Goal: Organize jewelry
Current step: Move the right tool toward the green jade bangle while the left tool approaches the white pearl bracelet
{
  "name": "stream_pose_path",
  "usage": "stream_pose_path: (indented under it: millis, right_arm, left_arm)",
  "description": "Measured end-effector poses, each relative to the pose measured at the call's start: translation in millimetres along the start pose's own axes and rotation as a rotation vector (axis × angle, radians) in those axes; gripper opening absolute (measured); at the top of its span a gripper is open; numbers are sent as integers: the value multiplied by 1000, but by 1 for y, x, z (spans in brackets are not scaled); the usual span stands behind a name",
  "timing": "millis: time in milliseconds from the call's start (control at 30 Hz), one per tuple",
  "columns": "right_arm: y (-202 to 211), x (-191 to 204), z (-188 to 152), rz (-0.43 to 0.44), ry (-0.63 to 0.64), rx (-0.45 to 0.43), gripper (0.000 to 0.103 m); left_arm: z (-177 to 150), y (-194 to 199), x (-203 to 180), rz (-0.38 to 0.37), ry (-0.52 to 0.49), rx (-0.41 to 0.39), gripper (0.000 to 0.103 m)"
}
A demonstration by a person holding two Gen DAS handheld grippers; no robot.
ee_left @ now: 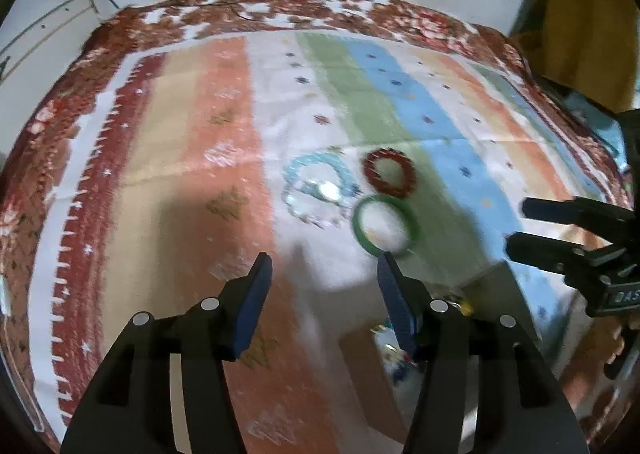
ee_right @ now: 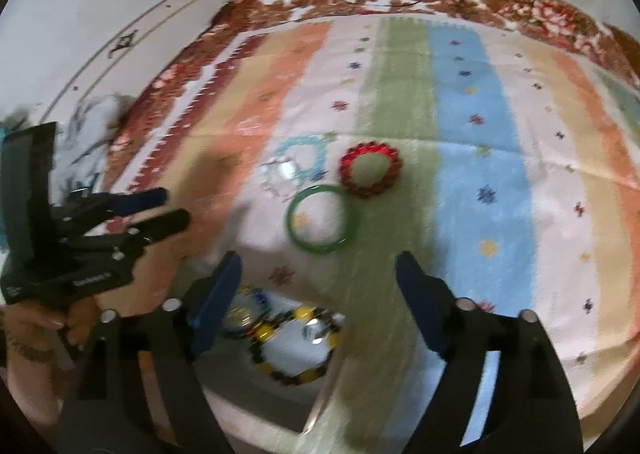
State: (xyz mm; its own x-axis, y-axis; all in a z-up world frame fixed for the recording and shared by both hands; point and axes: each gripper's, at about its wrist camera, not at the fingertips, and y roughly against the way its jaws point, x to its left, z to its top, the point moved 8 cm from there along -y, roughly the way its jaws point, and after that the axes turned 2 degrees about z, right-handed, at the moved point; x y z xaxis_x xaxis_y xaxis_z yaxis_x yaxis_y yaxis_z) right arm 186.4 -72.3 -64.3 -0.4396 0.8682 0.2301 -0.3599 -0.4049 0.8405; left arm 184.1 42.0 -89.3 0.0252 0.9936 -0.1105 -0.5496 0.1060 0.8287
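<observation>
Three bracelets lie together on the striped cloth: a green bangle (ee_right: 322,219) (ee_left: 386,225), a red beaded ring (ee_right: 370,169) (ee_left: 390,173), and a pale blue and clear beaded bracelet (ee_right: 294,168) (ee_left: 318,188). A clear box (ee_right: 280,338) nearer me holds a yellow and black beaded bracelet (ee_right: 296,338). My right gripper (ee_right: 318,286) is open and empty, hovering above the box, just short of the green bangle. My left gripper (ee_left: 324,274) is open and empty, short of the bracelets; it also shows in the right wrist view (ee_right: 176,208).
The striped cloth (ee_right: 480,134) with a red floral border covers the surface. The clear box shows in the left wrist view (ee_left: 472,334) under the right finger. A yellow cloth (ee_left: 580,14) lies at the far right. A wall with cables is beyond.
</observation>
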Motion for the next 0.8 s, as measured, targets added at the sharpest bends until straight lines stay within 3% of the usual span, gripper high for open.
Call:
stream_pose_path:
  millis: [100,333,633,800]
  right_arm:
    - [-6,-14,6,-71,-11,0,86]
    - [-28,-49,3,-98,-126,72,86]
    - [-59,-45,16,-173,-31,97,86]
    - [-78,-50,20,-162,-37,134,86]
  left_arm:
    - [5,-12,8,28,6,13,57]
    - [14,-36,15,87,-63,33,57]
    - [30,-65,17,116,-117,41,58]
    - [34,-84,23,98,-106,81,58]
